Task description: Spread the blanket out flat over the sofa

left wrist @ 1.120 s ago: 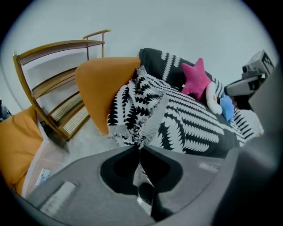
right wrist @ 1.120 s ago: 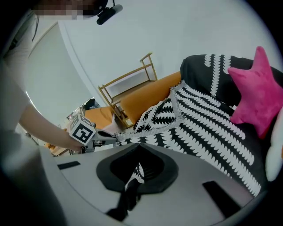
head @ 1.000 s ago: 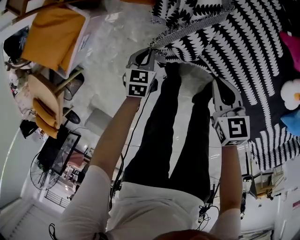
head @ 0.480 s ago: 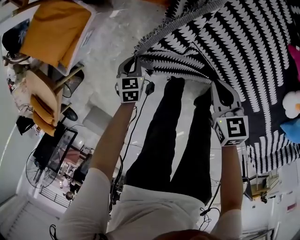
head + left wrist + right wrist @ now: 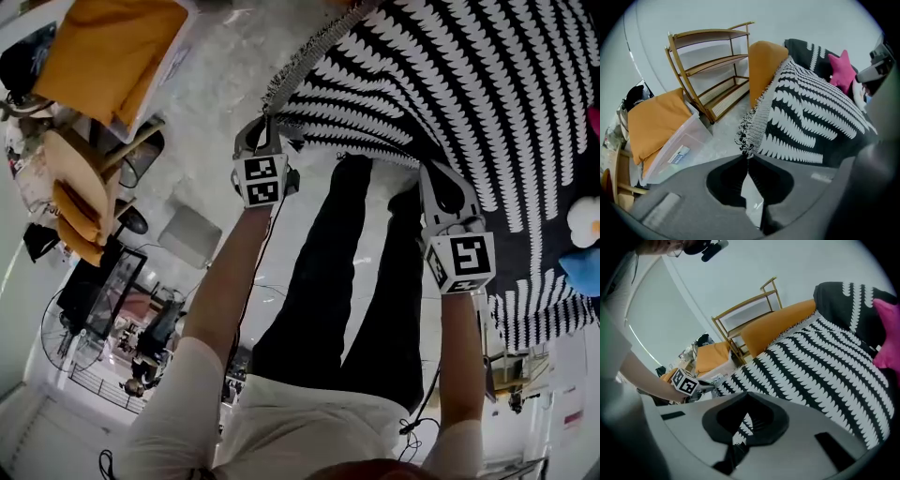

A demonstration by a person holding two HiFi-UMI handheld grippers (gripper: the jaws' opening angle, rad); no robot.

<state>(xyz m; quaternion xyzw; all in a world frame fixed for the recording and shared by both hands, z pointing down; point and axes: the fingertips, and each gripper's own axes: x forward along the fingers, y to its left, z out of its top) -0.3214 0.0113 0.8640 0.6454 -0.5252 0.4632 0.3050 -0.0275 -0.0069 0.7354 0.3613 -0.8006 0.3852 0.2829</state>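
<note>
- The left gripper is clenched on the fringed corner of the black-and-white blanket.
- The right gripper grasps the same near edge.
- Beyond them, the blanket drapes over the orange sofa.
- The spreading step looks under way. Next, the near edge likely needs pulling taut and lowering evenly.

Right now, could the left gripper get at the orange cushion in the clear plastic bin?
Probably not as things stand: the left gripper is shut on the blanket at its fringed corner, and the orange cushion lies apart, off to the side.
</note>
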